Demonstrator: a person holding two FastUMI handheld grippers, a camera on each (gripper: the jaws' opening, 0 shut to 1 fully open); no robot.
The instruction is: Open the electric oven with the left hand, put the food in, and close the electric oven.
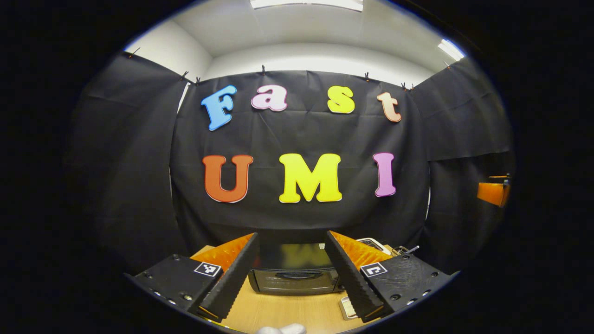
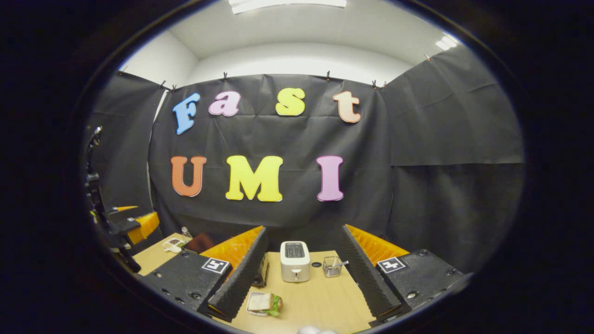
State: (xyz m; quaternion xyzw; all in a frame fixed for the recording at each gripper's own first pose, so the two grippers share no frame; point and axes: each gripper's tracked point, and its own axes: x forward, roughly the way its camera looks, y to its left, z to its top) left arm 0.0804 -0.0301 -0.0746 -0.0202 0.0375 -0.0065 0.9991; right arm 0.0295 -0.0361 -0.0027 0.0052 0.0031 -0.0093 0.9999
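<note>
1. On the wooden table (image 1: 287, 311), the black electric oven (image 1: 293, 273) sits between the left gripper (image 1: 290, 271) fingers, door closed.
2. Left gripper: spread wide, holding nothing.
3. Right gripper (image 2: 301, 271): spread wide, empty, above the sandwich (image 2: 263, 304) lying before a white toaster (image 2: 295, 261).

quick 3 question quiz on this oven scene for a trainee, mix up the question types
1. True or false: the electric oven door is shut.
2. What food lies on the table before the right tongs? A sandwich; B banana; C pizza.
3. Fill in: the white appliance behind the sandwich is a ____.

Key: 1 true. 2 A. 3 toaster. Both the left tongs and the right tongs are open and empty.
</note>
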